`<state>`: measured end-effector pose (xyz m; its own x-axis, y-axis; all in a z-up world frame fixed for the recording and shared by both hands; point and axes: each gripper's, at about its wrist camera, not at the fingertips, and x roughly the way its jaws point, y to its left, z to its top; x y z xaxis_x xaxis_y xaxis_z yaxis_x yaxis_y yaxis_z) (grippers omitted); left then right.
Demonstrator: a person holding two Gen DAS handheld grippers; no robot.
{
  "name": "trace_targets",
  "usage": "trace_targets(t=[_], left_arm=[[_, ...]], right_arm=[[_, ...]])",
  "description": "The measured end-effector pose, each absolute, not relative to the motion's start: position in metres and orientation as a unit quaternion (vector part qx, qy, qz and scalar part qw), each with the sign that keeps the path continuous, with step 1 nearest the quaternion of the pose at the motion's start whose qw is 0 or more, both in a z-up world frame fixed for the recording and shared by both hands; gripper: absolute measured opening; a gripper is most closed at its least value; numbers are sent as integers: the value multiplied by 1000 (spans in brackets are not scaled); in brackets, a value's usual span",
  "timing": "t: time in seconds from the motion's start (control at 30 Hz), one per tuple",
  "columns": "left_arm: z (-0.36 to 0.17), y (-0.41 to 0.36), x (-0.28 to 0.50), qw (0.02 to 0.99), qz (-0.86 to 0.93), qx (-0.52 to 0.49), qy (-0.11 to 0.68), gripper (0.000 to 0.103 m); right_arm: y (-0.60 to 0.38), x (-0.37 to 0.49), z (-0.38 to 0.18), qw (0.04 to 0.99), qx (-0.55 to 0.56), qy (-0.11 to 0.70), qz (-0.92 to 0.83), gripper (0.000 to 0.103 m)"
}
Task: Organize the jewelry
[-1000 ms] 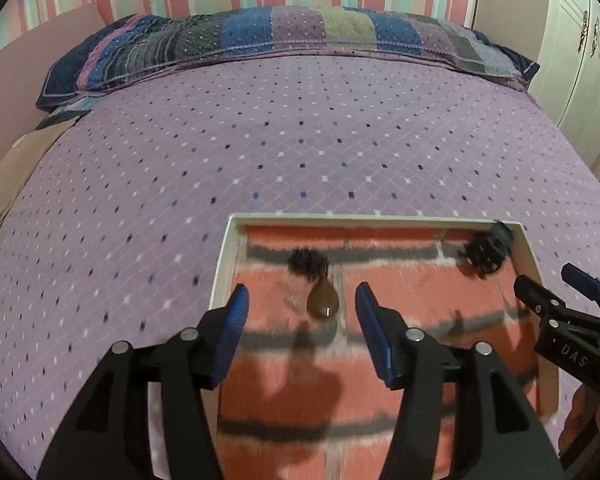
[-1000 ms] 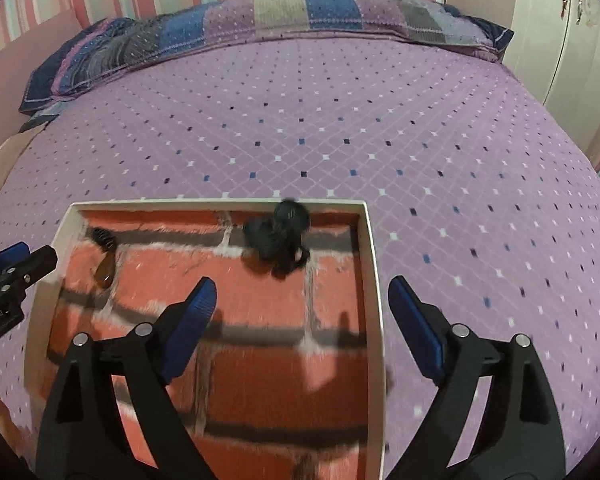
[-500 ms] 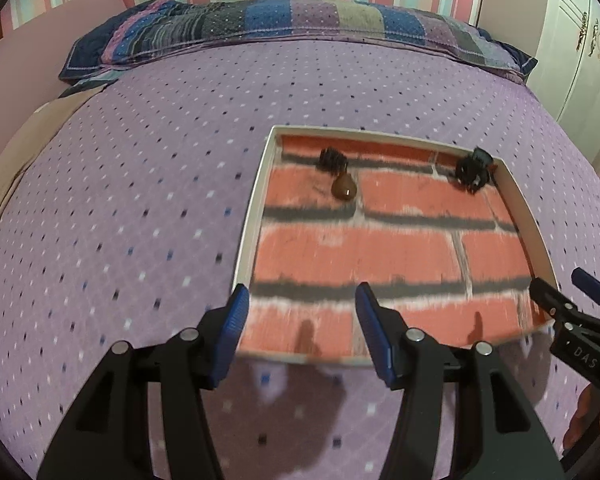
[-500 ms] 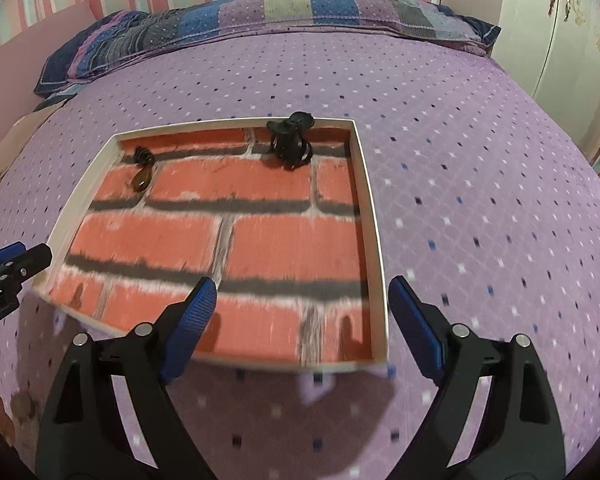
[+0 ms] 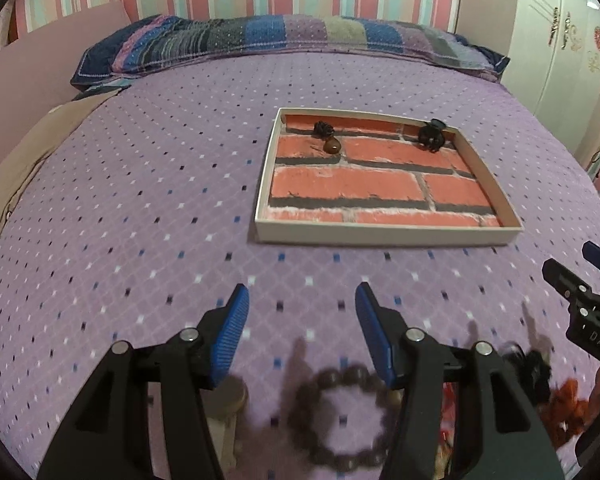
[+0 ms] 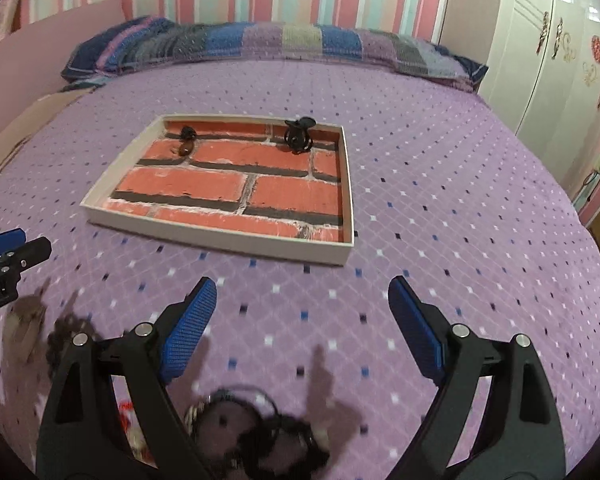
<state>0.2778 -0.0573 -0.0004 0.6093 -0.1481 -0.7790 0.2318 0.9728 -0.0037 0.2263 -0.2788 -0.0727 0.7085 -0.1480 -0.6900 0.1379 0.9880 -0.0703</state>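
A shallow white tray [image 5: 384, 236] [image 6: 220, 236] with a brick-pattern floor lies on the purple bed. At its far end lie a brown pendant with black cord [image 5: 331, 145] [image 6: 186, 148] and a black hair claw [image 5: 431, 138] [image 6: 298, 136]. My left gripper [image 5: 302, 312] is open and empty, held in front of the tray; a dark bead bracelet [image 5: 340, 412] lies just under it. My right gripper [image 6: 300, 308] is open and empty; dark cords or necklaces [image 6: 256, 424] lie blurred beneath it. Red jewelry [image 5: 568, 408] lies at the lower right.
A striped pillow [image 5: 284, 40] lies at the head of the bed. A white wardrobe [image 5: 560, 52] stands to the right. A pale wooden piece [image 5: 228, 412] lies by the bracelet. The right gripper's tip [image 5: 580, 292] shows at the left view's right edge.
Both grippers have pulled back from over the tray toward the near side of the bed. The tray now lies well ahead, and loose jewelry has come into view below the fingers.
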Motion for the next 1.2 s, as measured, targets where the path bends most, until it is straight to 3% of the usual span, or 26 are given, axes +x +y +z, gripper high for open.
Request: trace_targets(t=[0.13, 0.57, 1.03, 1.2], left_arm=[[3, -49, 243, 901, -111, 41, 418, 67], [-19, -39, 163, 901, -129, 22, 414, 67], [-26, -82, 135, 894, -167, 44, 412, 67], [-32, -93, 137, 894, -172, 57, 411, 67]], right_arm=[[-283, 192, -69, 931, 4, 355, -80, 86], [-309, 96, -92, 935, 29, 335, -116, 86], [-313, 64, -117, 931, 25, 342, -126, 86], [-311, 63, -127, 930, 18, 347, -124, 81]])
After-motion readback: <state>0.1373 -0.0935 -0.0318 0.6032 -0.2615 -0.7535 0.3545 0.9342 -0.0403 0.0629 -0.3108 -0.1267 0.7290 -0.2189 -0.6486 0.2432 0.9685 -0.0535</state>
